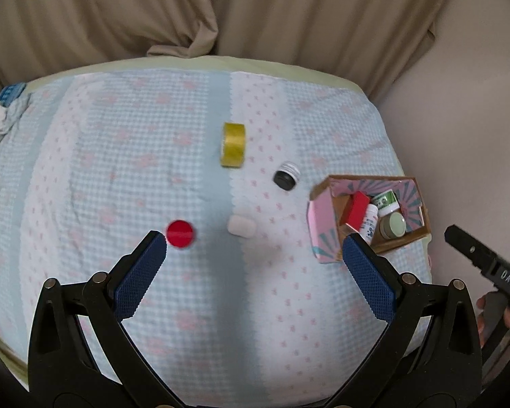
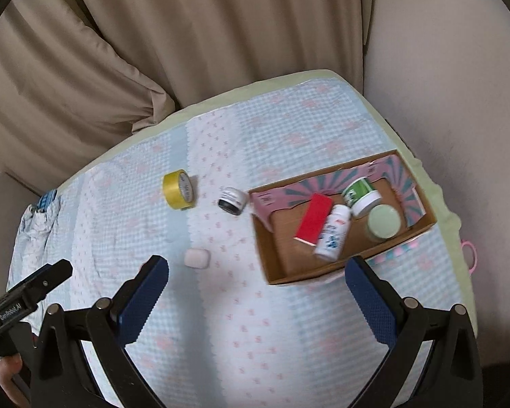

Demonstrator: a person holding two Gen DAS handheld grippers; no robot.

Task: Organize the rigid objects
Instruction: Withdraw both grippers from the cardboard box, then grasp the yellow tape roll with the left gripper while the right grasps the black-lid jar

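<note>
Right wrist view: cardboard box [image 2: 272,255] w/ red block [image 2: 314,221], white bottle [image 2: 333,234], 2 jars — both tools [image 2: 256,285] spread, empty.

Cardboard box [image 1: 326,224] flap hides red box [image 1: 357,209] partly.

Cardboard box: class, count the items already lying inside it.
4 in the cardboard box: red block leftmost, white bottle beside it, green-labelled jar behind, pale-green-lidded jar rightmost. Smaller things could hide beneath.
</note>
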